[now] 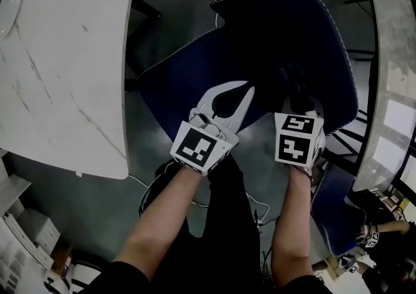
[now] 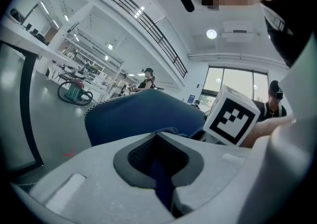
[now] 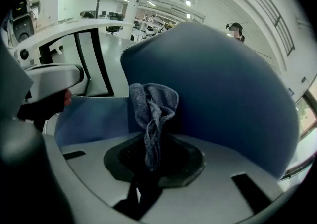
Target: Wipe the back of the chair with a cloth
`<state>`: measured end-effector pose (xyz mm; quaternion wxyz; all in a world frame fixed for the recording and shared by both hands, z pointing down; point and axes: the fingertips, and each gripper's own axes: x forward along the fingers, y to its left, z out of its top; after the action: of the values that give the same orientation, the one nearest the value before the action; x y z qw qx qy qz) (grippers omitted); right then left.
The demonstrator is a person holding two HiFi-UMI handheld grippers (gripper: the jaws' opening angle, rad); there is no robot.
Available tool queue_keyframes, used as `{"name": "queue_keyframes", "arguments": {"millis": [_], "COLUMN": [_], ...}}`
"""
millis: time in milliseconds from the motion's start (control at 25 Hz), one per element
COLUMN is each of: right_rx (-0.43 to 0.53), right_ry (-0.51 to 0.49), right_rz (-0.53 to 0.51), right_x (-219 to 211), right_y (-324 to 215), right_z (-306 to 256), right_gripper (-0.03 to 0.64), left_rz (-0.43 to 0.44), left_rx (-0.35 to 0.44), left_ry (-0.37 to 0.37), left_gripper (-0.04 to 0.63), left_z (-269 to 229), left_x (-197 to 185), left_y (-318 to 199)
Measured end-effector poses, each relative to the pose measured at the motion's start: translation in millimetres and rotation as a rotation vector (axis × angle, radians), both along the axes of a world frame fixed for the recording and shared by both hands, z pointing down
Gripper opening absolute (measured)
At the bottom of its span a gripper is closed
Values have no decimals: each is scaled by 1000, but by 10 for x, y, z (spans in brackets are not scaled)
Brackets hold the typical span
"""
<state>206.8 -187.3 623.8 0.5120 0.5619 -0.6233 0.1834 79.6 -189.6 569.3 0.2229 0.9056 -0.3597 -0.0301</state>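
The cloth (image 3: 153, 104) is nubbly grey-blue terry. The chair back (image 3: 223, 84) is matt blue woven fabric with pale stitched edging. The bench (image 1: 65, 58) looks like smooth, white-veined stone; the floor (image 1: 166, 0) is grey, faintly glossy.

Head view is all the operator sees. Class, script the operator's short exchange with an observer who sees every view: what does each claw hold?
Operator: From above, the right claw is just a dark shape. Is it holding anything?
Observer: Yes. The right gripper view shows the right claw shut on a bunched grey-blue cloth.
Operator: And the left one?
Observer: The left gripper view shows the left claw shut on a strip of dark blue fabric, seemingly an edge of the chair.
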Motion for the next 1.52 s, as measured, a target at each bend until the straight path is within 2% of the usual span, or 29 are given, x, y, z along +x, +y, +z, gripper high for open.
{"name": "queue_keyframes", "arguments": {"millis": [400, 840, 1280, 1520], "right_rx": [27, -34, -102, -100], "right_ry": [-42, -81, -89, -32], "right_rz": [-3, -17, -6, 14], "right_x": [-208, -252, -239, -140], "right_y": [120, 304, 413, 461], "right_z": [803, 1561, 1947, 1595], "right_gripper": [77, 77, 77, 75], "left_rz": [19, 37, 54, 46], "left_rx": [-5, 4, 18, 3], "left_ry": [0, -13, -32, -37], "left_gripper": [8, 8, 8, 8], "left_z": [470, 821, 976, 787], "left_x": [29, 69, 133, 118], "left_y": [51, 21, 30, 38]}}
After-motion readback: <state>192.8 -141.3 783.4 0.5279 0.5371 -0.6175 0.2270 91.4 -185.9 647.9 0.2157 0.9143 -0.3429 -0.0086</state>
